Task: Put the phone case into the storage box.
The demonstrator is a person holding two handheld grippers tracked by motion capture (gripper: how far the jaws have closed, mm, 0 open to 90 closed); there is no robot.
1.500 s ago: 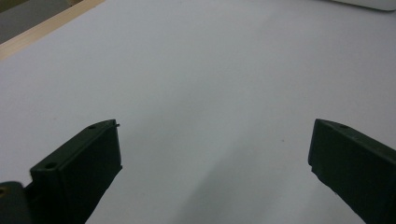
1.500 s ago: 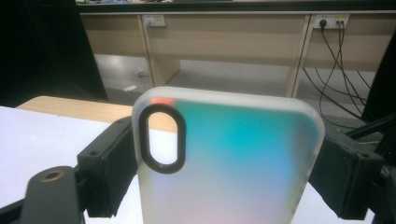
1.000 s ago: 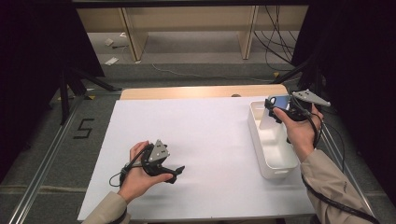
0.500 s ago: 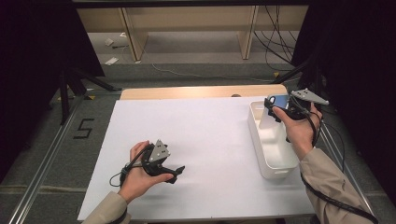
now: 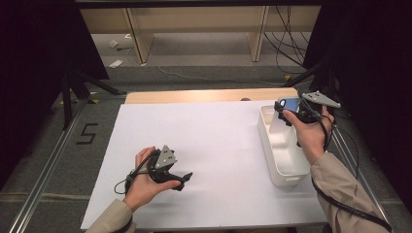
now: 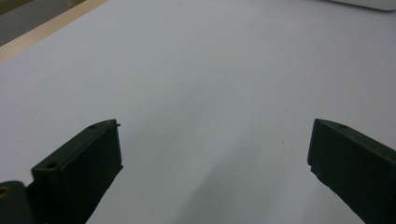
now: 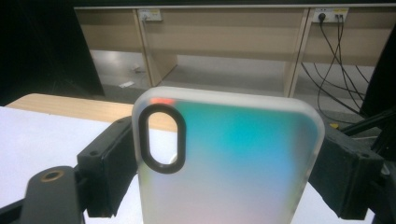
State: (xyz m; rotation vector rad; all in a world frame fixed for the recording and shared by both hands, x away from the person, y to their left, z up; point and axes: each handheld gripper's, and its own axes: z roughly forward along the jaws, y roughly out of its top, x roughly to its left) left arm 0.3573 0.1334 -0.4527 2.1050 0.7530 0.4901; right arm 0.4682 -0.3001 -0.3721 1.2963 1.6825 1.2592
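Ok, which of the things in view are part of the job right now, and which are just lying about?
In the job:
- phone case, clamped in the right gripper
- white bin, under that gripper

Just there:
- left gripper, open, nothing between its fingers
- white table sheet
- cables and scraps on the floor

Overhead light; white tabletop point(image 5: 218, 141) bright, dark surround at left and right of frame. Soft shadows beneath hands. Left tool view: near jaws blurred. Right tool view: phone case point(image 7: 229, 158) soft, hazy.
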